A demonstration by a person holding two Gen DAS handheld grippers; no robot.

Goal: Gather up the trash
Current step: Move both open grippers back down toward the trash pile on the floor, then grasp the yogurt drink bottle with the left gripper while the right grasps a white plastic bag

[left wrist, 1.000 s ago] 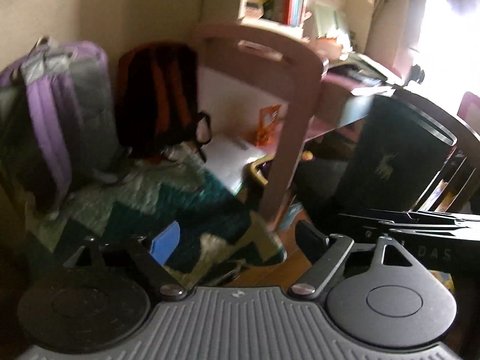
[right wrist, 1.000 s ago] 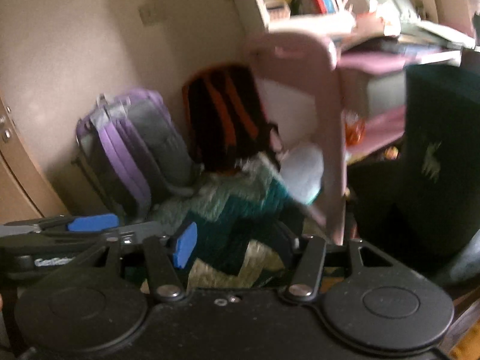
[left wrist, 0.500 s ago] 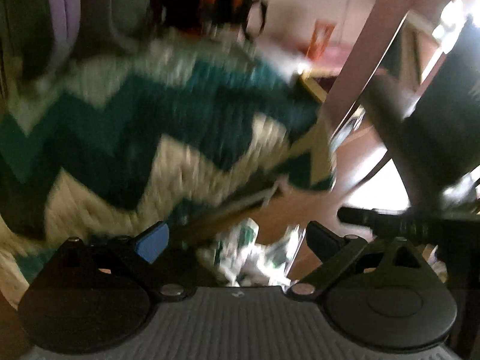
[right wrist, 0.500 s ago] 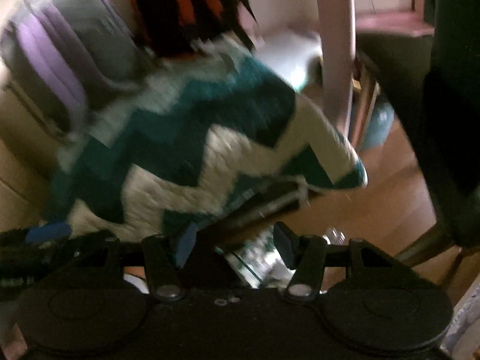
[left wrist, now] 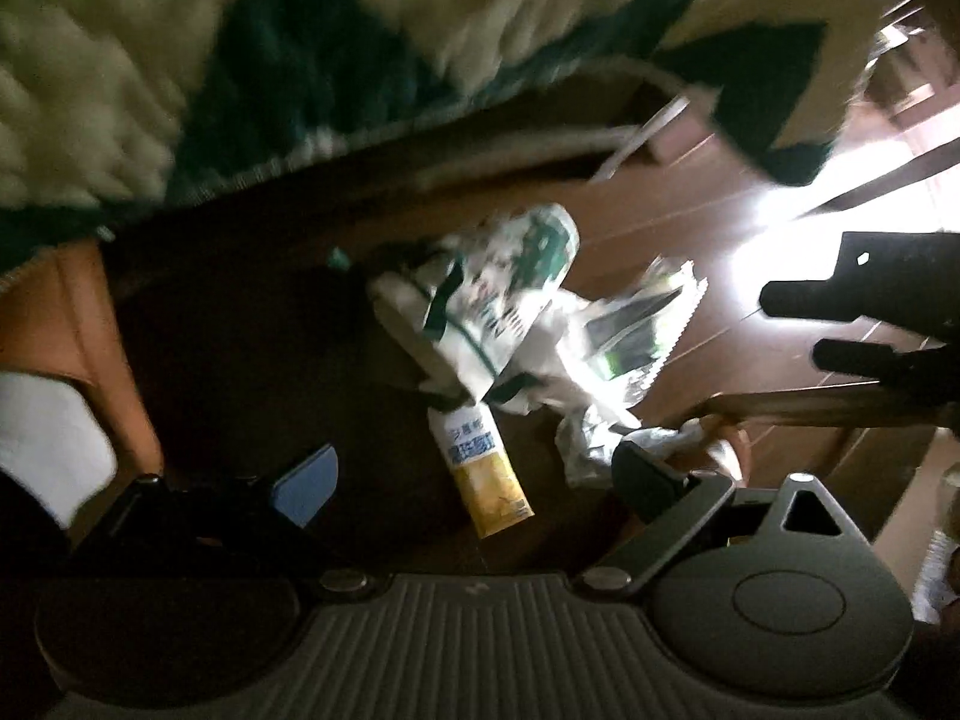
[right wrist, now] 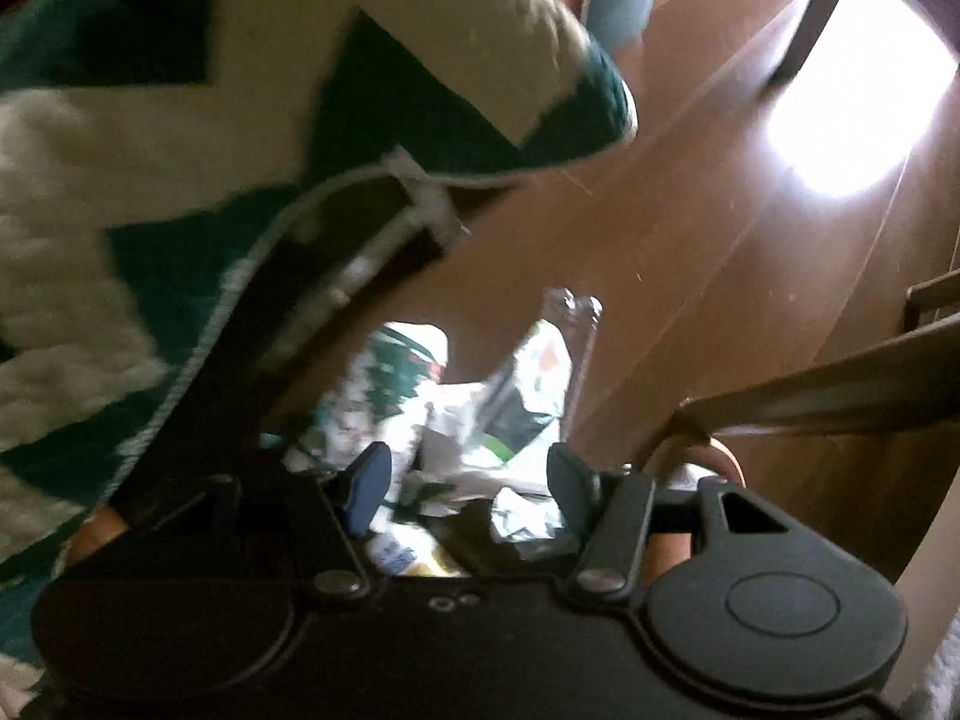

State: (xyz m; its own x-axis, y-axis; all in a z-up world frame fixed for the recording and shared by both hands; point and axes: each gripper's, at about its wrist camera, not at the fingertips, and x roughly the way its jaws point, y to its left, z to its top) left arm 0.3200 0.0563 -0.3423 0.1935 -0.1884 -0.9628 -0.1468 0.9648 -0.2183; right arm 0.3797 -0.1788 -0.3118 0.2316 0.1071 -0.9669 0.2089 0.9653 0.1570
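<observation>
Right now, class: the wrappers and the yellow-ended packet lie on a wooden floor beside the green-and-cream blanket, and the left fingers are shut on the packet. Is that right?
One detail is wrong. The left gripper is open and holds nothing; the packet lies free on the floor between its fingers, as the left wrist view shows. The wrappers do lie beside the blanket.

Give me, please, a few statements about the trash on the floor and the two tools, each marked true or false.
1. The trash pile lies on a wooden floor. True.
2. The left tool is clamped on the yellow and white packet. False: its jaws stand open, and the packet lies on the floor between them.
3. A green and white zigzag blanket hangs above the trash. True.
4. The right tool carries a bottle. False: it is open and holds nothing.
5. Sunlight glares on the floor. True.
</observation>
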